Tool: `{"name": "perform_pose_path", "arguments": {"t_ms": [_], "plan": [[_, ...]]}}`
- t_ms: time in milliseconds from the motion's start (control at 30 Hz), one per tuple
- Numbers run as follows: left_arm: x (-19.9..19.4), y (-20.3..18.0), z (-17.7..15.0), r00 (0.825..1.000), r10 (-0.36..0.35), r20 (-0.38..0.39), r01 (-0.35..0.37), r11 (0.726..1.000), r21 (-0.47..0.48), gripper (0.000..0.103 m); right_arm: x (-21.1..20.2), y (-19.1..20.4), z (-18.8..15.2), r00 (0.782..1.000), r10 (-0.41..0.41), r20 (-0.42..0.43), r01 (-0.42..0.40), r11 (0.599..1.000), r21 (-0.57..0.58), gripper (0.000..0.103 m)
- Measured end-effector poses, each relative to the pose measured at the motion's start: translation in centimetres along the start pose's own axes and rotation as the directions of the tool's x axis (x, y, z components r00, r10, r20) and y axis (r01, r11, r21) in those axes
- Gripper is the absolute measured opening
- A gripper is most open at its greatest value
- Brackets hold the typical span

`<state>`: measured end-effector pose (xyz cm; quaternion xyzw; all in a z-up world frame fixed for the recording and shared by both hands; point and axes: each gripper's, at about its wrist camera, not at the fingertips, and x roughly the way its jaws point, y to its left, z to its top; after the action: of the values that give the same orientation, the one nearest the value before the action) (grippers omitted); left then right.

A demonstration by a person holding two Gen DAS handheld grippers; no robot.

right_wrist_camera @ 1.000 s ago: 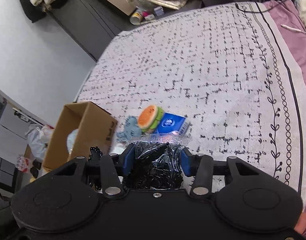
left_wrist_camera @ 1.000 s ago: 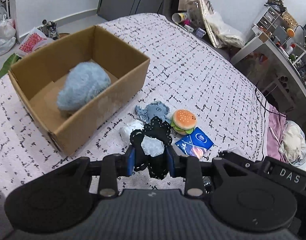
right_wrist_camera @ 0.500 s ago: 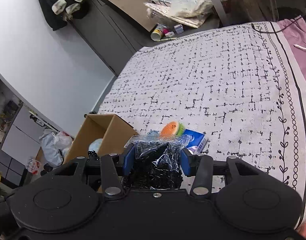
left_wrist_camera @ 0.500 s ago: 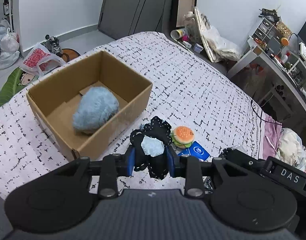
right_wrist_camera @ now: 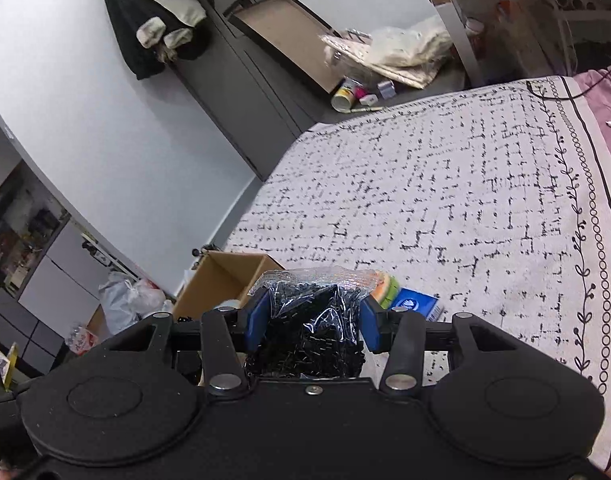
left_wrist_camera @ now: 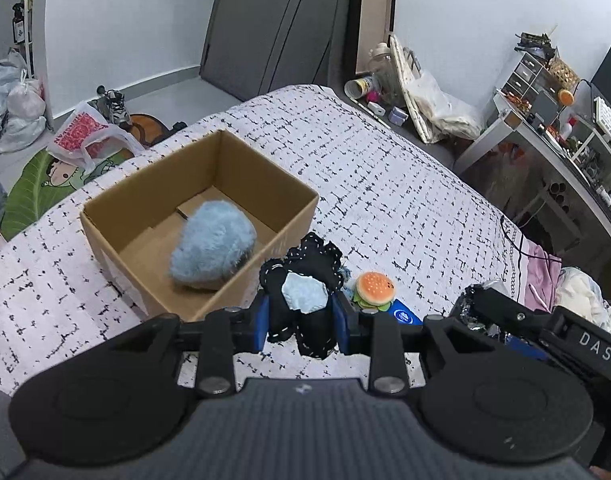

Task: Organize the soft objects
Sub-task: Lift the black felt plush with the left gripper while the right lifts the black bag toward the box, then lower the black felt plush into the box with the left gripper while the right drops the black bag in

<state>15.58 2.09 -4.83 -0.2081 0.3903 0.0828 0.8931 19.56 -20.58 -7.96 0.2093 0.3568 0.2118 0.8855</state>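
White bedcover with a black broken-line pattern (left_wrist_camera: pixel 385 184) fills most of both views, and an open brown cardboard box (left_wrist_camera: pixel 273 236) stands on it, with a fluffy pale blue plush ball (left_wrist_camera: pixel 213 252) already lying on its floor.

The left gripper (left_wrist_camera: pixel 301 316) has its jaws closed on a black soft toy with white stitched edges and a pale blue patch (left_wrist_camera: pixel 305 280), held above the bed just beside the near right corner of the box. The right gripper (right_wrist_camera: pixel 311 316) has its jaws pressed on a clear plastic bag full of small black pieces (right_wrist_camera: pixel 313 320); what the pieces are I cannot tell. On the cover near the box remain a small plush hamburger (left_wrist_camera: pixel 375 288) and a blue flat packet with a white logo (left_wrist_camera: pixel 403 314), touching each other.

The step in hand seems to be the carrying of both held things to the box. To do it well, each gripper should pass clearly over the box wall before it goes down, because a soft hanging part can catch on the edge and tip the light box. I would put the black toy in the free corner beside the blue ball, not on top of it. The bag is slippery and loose, so the grip should stay firm until it is low inside the box. The two grippers should go one after the other, since the opening is narrow for both.
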Motion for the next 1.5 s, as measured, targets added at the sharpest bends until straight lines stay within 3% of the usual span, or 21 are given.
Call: {"name": "perform_pose_path", "arguments": {"t_ms": [400, 800, 1500], "plan": [[-1.2, 2.9, 1.1, 0.999, -0.002, 0.039, 0.004, 0.999, -0.036, 0.031, 0.4, 2.0, -0.5, 0.999, 0.040, 0.025, -0.039, 0.998, -0.050, 0.045], [-1.1, 7.1, 2.8, 0.999, -0.016, 0.052, 0.020, 0.996, -0.084, 0.031, 1.0, 3.8, -1.1, 0.999, 0.021, 0.045, -0.018, 0.996, -0.083, 0.045], [2.7, 12.7, 5.2, 0.996, -0.090, -0.007, 0.088, 0.985, -0.151, 0.032, 4.0, 8.6, -1.4, 0.996, 0.033, 0.079, -0.023, 0.993, -0.119, 0.045]]}}
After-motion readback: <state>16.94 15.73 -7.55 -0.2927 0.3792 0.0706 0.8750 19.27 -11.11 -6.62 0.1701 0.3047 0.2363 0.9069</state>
